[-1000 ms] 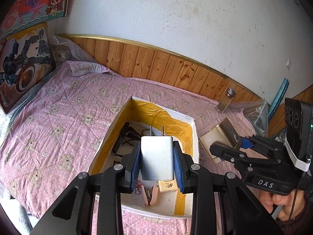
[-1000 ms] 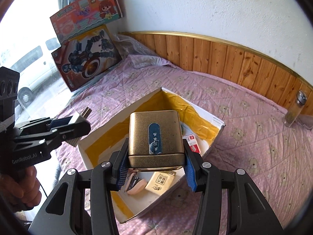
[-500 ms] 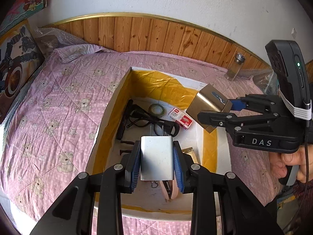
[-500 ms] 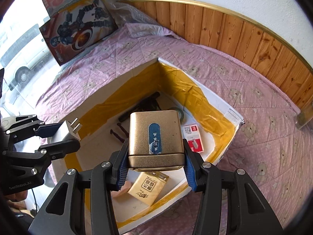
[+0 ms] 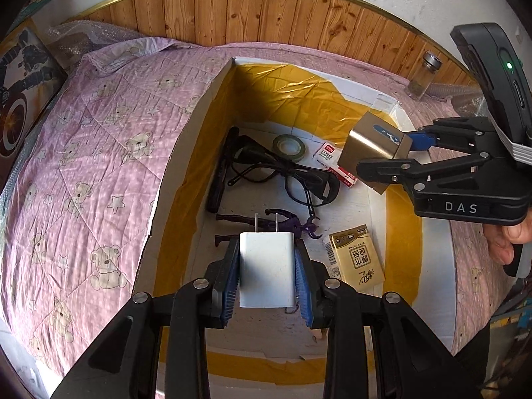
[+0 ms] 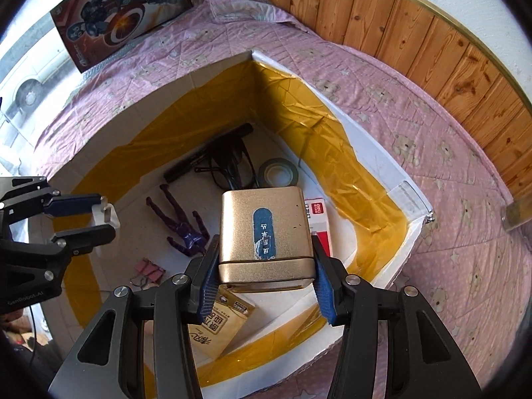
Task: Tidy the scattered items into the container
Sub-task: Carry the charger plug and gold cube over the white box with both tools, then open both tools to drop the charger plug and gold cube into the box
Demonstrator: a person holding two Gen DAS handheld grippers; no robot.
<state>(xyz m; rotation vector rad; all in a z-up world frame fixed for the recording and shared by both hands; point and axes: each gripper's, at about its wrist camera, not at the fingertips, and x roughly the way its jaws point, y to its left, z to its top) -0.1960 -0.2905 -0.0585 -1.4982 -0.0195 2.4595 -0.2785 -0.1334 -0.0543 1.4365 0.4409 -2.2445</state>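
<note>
Two handheld grippers are hovering over a white cardboard box lined with yellow tape [image 5: 335, 89], each carrying one item for tidying. At lower centre of the left wrist view, the left gripper [image 5: 267, 274] is pinching a white two-pin plug adapter [image 5: 267, 267] between its blue pads, pins pointing up the frame. At lower centre of the right wrist view, the right gripper [image 6: 266, 274] is clamping a gold metal tin with a blue oval label [image 6: 266, 236].

Already lying on the box floor are black-framed glasses [image 5: 292, 173], a roll of dark green tape [image 5: 288, 147], a red-and-white staples box [image 5: 327, 156], a purple toy figure [image 6: 183, 224] and a gold sachet with printed characters [image 5: 357, 259].

Risks, judging from here, are looking plain: the tin is hanging right over the glasses and tape roll, so letting go from this height could be landing metal on the lenses. The tin's walls also look smooth (held only by its sides), so a slack squeeze might be letting it slide early. Both tools are crowding one opening and could be knocking together.

Only the right wrist view is showing pink binder clips [image 6: 149, 271] at lower left, and a boxed robot toy [image 6: 123, 10] at upper left. Only the left wrist view is showing a clear glass jar with a metal lid [image 5: 424, 74] standing outside the box at upper right, and a person's fingers [image 5: 508, 242] around the right handle.
</note>
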